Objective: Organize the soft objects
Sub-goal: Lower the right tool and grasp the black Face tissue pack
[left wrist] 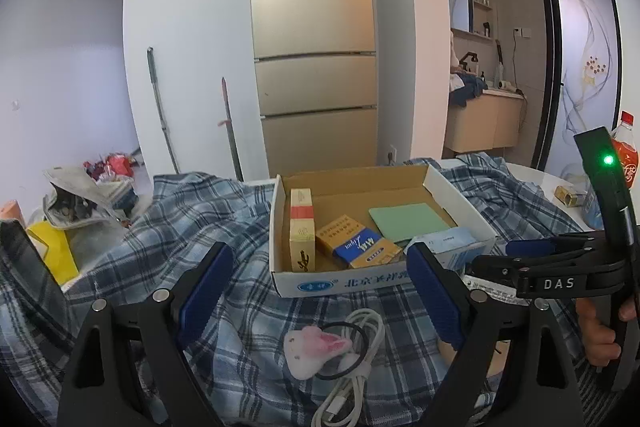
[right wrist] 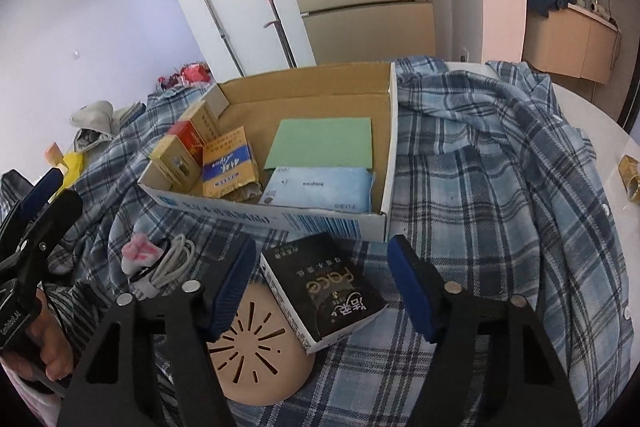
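Observation:
An open cardboard box (left wrist: pixel 452 195) (right wrist: pixel 390 147) stands on a blue plaid shirt (left wrist: pixel 200 211) (right wrist: pixel 500 187). It holds a green sheet (right wrist: pixel 324 143), a light blue tissue pack (right wrist: pixel 320 189), a yellow-blue pack (right wrist: pixel 228 163) and small cartons. My left gripper (left wrist: pixel 320 295) is open above a pink-white plush piece (left wrist: pixel 312 349) and a coiled white cable (left wrist: pixel 360 359). My right gripper (right wrist: pixel 324 287) is open, with a black tissue pack (right wrist: pixel 324 291) lying between its pads. A gap shows on both sides of the pack.
A tan round lid with slits (right wrist: pixel 256 359) lies partly under the black pack. A red-capped bottle (left wrist: pixel 626 151) and a small gold carton (left wrist: pixel 568 195) stand on the white table at the right. A fridge (left wrist: pixel 312 47) and leaning poles are behind.

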Demonstrator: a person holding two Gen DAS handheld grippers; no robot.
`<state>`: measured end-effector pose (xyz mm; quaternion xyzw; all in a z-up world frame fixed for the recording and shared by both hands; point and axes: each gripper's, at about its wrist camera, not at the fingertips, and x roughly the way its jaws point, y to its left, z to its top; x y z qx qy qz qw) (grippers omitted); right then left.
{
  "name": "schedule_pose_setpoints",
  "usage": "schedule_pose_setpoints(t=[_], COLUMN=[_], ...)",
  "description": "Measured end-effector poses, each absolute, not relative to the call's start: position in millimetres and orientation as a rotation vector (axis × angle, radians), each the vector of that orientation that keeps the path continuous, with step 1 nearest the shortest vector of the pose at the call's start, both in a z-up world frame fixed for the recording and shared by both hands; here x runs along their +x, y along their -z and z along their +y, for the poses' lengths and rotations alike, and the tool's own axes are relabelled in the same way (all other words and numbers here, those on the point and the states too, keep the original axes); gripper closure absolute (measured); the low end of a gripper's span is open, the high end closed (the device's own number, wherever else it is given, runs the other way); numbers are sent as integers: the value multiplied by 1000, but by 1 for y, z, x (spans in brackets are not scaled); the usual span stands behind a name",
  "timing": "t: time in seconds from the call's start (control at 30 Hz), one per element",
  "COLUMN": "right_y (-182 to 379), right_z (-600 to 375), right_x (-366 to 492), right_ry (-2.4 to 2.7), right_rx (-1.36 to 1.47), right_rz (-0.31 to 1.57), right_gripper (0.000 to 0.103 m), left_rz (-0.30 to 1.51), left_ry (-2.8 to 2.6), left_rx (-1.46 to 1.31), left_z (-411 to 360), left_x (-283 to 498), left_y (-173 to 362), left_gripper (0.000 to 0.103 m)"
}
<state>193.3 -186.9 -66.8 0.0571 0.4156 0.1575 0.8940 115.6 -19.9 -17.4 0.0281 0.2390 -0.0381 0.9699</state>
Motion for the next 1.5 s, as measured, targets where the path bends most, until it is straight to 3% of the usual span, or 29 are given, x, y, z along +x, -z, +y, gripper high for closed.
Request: schedule_pose_setpoints(t=[0.67,0.73,0.9,1.1,1.23,1.5], right_y=[79,78,77,76,82,74], right_z=[-184,-181,-173,-171,-167,-168], right_x=[202,199,196,192,196,188], right_ry=[-431,-439,-463,-480,-496,-478], right_rx=[155,134,93,67,60,46], right_rz=[966,958,948,938,983,927], right_gripper=[39,41,56,57,52,57], left_rz=[487,484,488,493,497,498], left_ry=[117,118,119,129,131,143], left_rx=[87,87,85,92,95,99], left_z=[-29,-29,-29,-31,-31,-32], left_x=[114,113,113,114,114,114], left_y=[19,19,19,21,21,21], left_gripper=[13,13,13,13,13,13])
